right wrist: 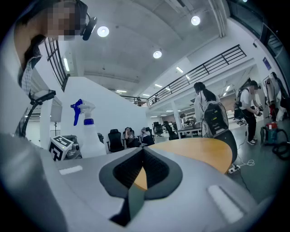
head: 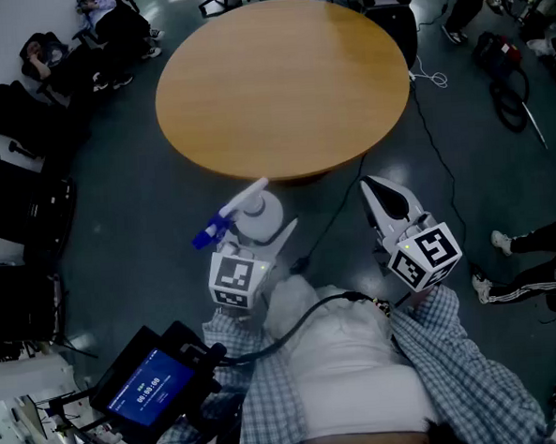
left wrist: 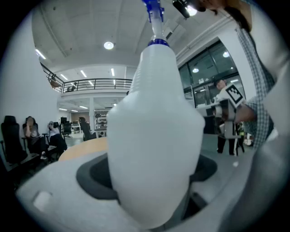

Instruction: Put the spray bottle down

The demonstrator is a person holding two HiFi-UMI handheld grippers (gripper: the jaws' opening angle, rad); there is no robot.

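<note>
Table: round, light wood top (head: 279, 85), straight ahead of both grippers; its near edge lies just beyond the left gripper (head: 260, 231) and the right gripper (head: 374, 188).
Floor: dark grey (head: 136, 206), beneath and around both grippers.
Cable: black (head: 338, 211), on the floor between the two grippers, running toward the table's near edge.
Chairs: black (head: 18, 110), standing well to the left of the left gripper.
Power strip: white (head: 433, 74), on the floor beyond the right gripper, beside the table's right edge.
</note>
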